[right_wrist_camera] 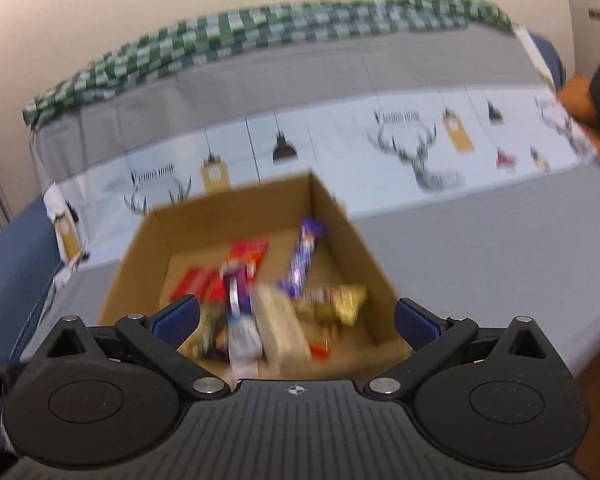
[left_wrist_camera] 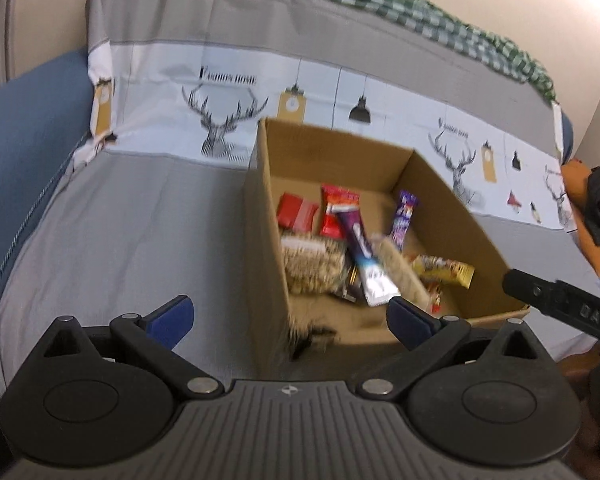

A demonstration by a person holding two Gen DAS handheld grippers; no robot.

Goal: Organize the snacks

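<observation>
The snacks (left_wrist_camera: 364, 248) lie all together in the cardboard box (left_wrist_camera: 266, 240) on the bed (left_wrist_camera: 120, 220), so they stay tidy in one spot. Both the left tongs (left_wrist_camera: 290, 316) and the right tongs (right_wrist_camera: 298, 320) are wide apart and hold nothing.

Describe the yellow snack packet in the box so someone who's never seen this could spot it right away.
Find the open cardboard box on the grey bedspread. Inside, the yellow snack packet lies flat at the right edge of the pile, right of the tall purple wrapper. It is the only yellow wrapper; its neighbours are red, purple or pale.
</observation>
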